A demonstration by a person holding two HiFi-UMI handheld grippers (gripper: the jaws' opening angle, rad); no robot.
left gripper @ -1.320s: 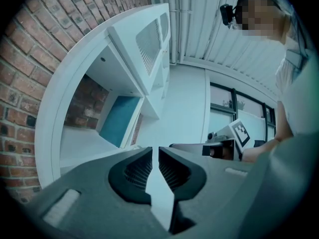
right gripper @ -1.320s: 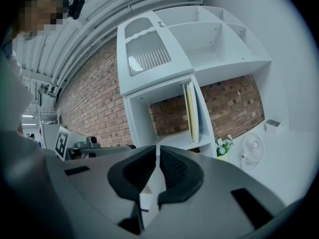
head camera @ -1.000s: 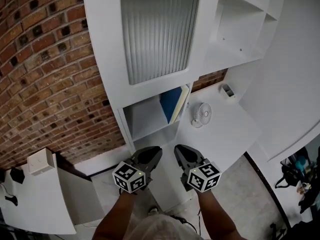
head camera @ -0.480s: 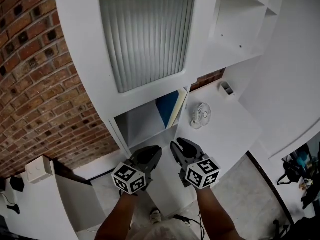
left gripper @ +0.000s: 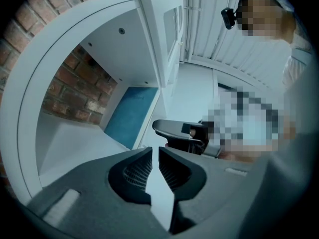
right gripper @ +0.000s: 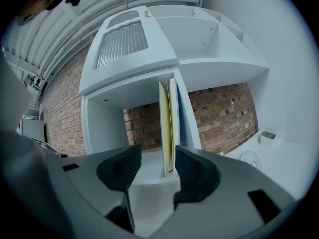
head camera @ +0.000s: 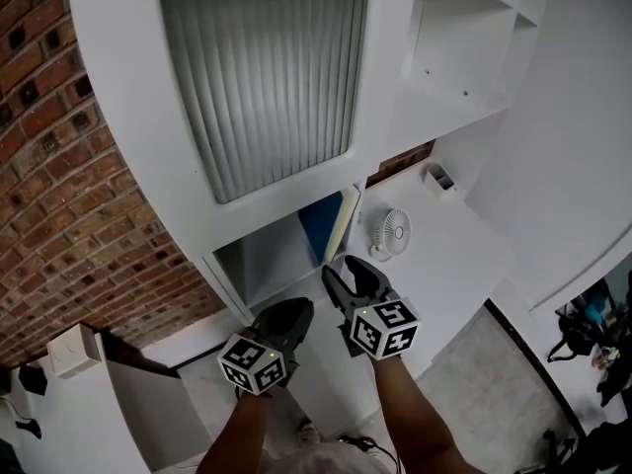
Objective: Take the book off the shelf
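Observation:
A book with a blue cover [head camera: 321, 227] stands upright against the right wall of the open lower compartment of the white shelf unit [head camera: 390, 117]. In the right gripper view its cream page edge [right gripper: 167, 128] shows just beyond the jaws. My right gripper [head camera: 346, 271] [right gripper: 157, 153] is in front of the compartment. Its jaws have just been opening and stand open with nothing between them. My left gripper [head camera: 294, 311] [left gripper: 154, 151] hangs back to the left, jaws shut and empty. The left gripper view shows the blue cover [left gripper: 130, 114] and the right gripper [left gripper: 175, 130].
A ribbed glass door [head camera: 267, 77] closes the compartment above. A small white fan [head camera: 390, 233] stands on the white desk [head camera: 449, 265] right of the shelf. A brick wall [head camera: 79, 235] lies to the left, with a small white box [head camera: 74, 349] below it.
My right gripper has moved forward toward the shelf compartment and its jaws have opened. My left gripper has shifted a little and stays behind. The shelf now looks closer.

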